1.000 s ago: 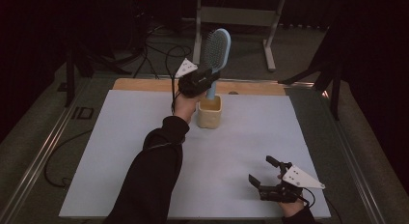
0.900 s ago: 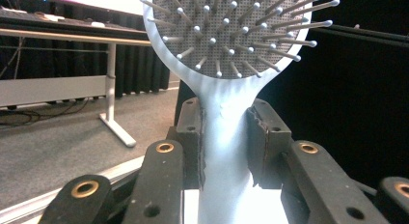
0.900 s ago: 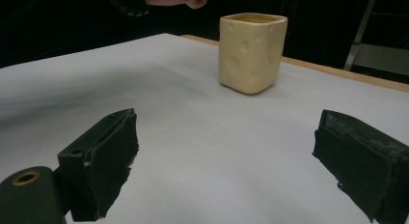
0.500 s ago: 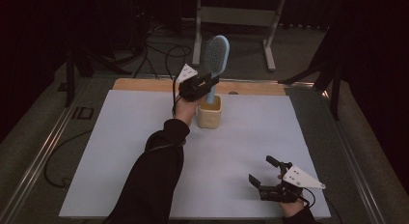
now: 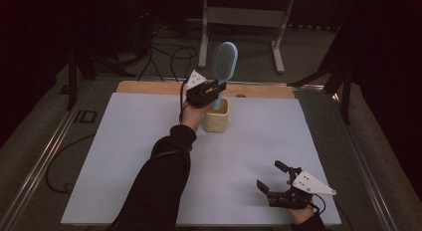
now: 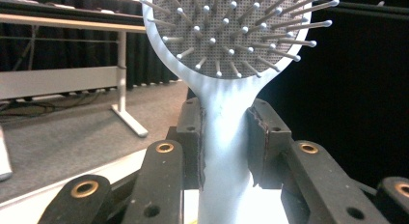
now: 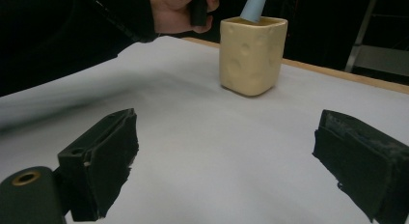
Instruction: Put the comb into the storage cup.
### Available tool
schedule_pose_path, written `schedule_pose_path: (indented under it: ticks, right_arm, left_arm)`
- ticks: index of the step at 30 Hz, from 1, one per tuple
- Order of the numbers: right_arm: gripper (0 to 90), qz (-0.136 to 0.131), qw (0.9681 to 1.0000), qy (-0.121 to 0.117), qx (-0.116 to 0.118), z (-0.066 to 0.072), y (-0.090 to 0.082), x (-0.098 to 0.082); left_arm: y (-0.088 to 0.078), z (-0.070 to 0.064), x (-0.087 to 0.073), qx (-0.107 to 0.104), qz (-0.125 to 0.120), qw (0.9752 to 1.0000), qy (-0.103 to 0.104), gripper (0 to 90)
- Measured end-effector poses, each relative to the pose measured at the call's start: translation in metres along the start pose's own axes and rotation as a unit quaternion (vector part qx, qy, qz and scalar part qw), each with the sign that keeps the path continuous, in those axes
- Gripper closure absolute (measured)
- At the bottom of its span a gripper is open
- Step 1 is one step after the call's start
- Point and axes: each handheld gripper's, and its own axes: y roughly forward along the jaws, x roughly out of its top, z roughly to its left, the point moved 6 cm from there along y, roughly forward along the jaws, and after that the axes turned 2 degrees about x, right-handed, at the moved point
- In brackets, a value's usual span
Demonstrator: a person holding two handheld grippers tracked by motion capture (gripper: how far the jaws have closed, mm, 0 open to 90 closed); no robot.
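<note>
A: Where is the pale blue plastic paddle hairbrush?

B: It stands almost upright, bristled head up, with the lower end of its handle inside the cream-yellow square ceramic cup. In the right gripper view the handle's tip dips into the mouth of that cup.

A: And what has hold of it?

B: The left gripper is clamped on the handle just below the head. In the left gripper view both black jaws press against the two sides of the handle, with the grey bristle pad above them.

A: Where does the cup stand?

B: On the white sheet covering the table, toward the far edge, just before the strip of bare wood. The person's dark-sleeved forearm reaches up to it from the near edge.

A: The other hand?

B: The right gripper rests low at the near right corner of the table, well apart from the cup. Its jaws stand wide apart with nothing between them; its own view looks across the bare white sheet toward the cup.
</note>
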Motion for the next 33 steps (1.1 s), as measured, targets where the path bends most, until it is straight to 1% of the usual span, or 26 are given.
schedule_pose_path:
  ticks: [2,4,5,7,8,9,15,18,19,20,21,24,25,26,28,29,30,31,32,33]
  right_arm:
    - [8.1,0.000,1.0000,-0.001,0.000,0.000,0.000,0.000]
    - [8.1,0.000,1.0000,-0.001,0.000,0.000,0.000,0.000]
    - [8.1,0.001,1.0000,0.000,0.000,0.000,0.000,0.000]
    - [8.1,0.001,1.0000,-0.002,0.000,0.000,0.000,0.000]
    - [8.0,0.001,1.0000,-0.001,0.000,0.000,0.000,0.000]
    - [8.1,0.001,1.0000,0.000,0.001,0.000,0.000,0.000]
    - [8.1,0.001,1.0000,-0.001,0.001,0.000,0.000,0.000]
    - [8.1,0.000,1.0000,0.001,0.001,0.000,0.000,-0.001]
    - [8.1,0.000,1.0000,0.000,0.001,0.000,0.000,0.000]
    - [8.1,0.000,1.0000,0.000,0.001,0.000,0.000,0.000]
    - [8.1,0.000,1.0000,0.000,0.001,0.000,0.000,0.000]
    - [8.1,0.001,1.0000,-0.002,0.001,0.000,0.000,0.000]
    - [8.1,0.001,1.0000,-0.002,0.001,0.000,0.000,0.000]
    - [8.1,0.002,1.0000,-0.003,0.001,0.000,0.000,0.000]
    - [8.1,0.002,1.0000,-0.002,0.001,0.000,0.000,-0.001]
    - [8.1,0.002,1.0000,-0.002,0.001,0.000,0.000,-0.001]
    - [8.1,0.002,1.0000,-0.002,0.001,0.000,0.000,-0.001]
    - [8.1,0.002,1.0000,-0.002,0.002,0.000,0.001,-0.001]
    - [8.1,0.003,1.0000,-0.001,0.002,0.000,0.001,-0.001]
    - [8.1,0.002,1.0000,-0.003,0.002,0.000,0.001,-0.001]
  left_arm:
    - [0.000,-0.001,-0.003,0.003,0.001,1.0000,0.007,69.9]
    - [0.001,-0.002,-0.005,0.004,0.004,1.0000,0.008,69.9]
    - [0.001,-0.002,-0.007,0.002,0.006,1.0000,0.006,70.0]
    - [0.001,-0.001,-0.010,0.006,0.009,0.9999,0.003,69.9]
    - [0.002,-0.001,-0.011,0.009,0.011,0.9999,0.002,69.9]
    - [0.001,-0.001,-0.012,0.016,0.013,0.9998,0.005,69.9]
    - [0.001,0.001,-0.018,0.037,0.018,0.9991,0.014,69.6]
    - [0.001,0.001,-0.020,0.039,0.024,0.9988,0.018,69.5]
    - [0.001,0.001,-0.021,0.036,0.026,0.9989,0.015,69.4]
    - [0.001,0.001,-0.022,0.041,0.027,0.9986,0.018,69.3]
    - [0.001,0.001,-0.023,0.041,0.028,0.9986,0.018,69.2]
    - [0.000,0.001,-0.025,0.045,0.024,0.9986,0.013,69.0]
    - [-0.001,0.001,-0.025,0.041,0.024,0.9988,0.012,69.0]
    - [-0.001,0.001,-0.026,0.045,0.024,0.9986,0.014,69.0]
    - [-0.002,0.001,-0.028,0.044,0.030,0.9984,0.017,69.0]
    - [-0.002,0.002,-0.029,0.050,0.030,0.9981,0.021,68.9]
    - [-0.003,0.002,-0.030,0.049,0.030,0.9981,0.022,68.7]
    - [-0.003,0.002,-0.031,0.045,0.031,0.9984,0.018,68.5]
    - [-0.003,0.002,-0.031,0.045,0.028,0.9984,0.020,66.3]
    - [-0.003,0.001,-0.031,0.041,0.029,0.9986,0.017,58.9]
